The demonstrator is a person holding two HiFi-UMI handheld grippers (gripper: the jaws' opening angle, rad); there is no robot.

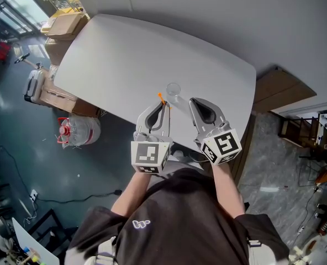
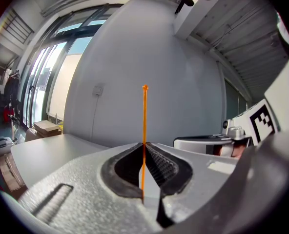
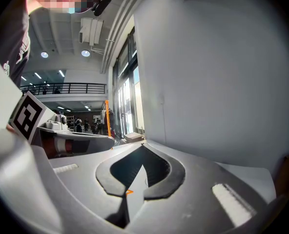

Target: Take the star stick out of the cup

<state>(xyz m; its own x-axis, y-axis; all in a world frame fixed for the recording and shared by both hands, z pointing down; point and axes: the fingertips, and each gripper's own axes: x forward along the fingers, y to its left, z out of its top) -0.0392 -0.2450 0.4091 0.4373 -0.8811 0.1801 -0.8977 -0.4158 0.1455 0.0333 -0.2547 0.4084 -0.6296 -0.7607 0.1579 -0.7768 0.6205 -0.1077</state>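
Pale grey table [image 1: 130, 54], clear cup [image 1: 173, 90] standing on it

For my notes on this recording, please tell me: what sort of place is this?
Probably a workshop or lab hall, not a home: stacked cardboard boxes beside the white table, tall windows, and a railed upper gallery under a high ceiling.

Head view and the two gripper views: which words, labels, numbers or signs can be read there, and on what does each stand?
No readable word or number in any view.
Left marker cube and right marker cube: black-and-white square codes only, no letters.
Small white logo on the person's dark shirt: too small to read.
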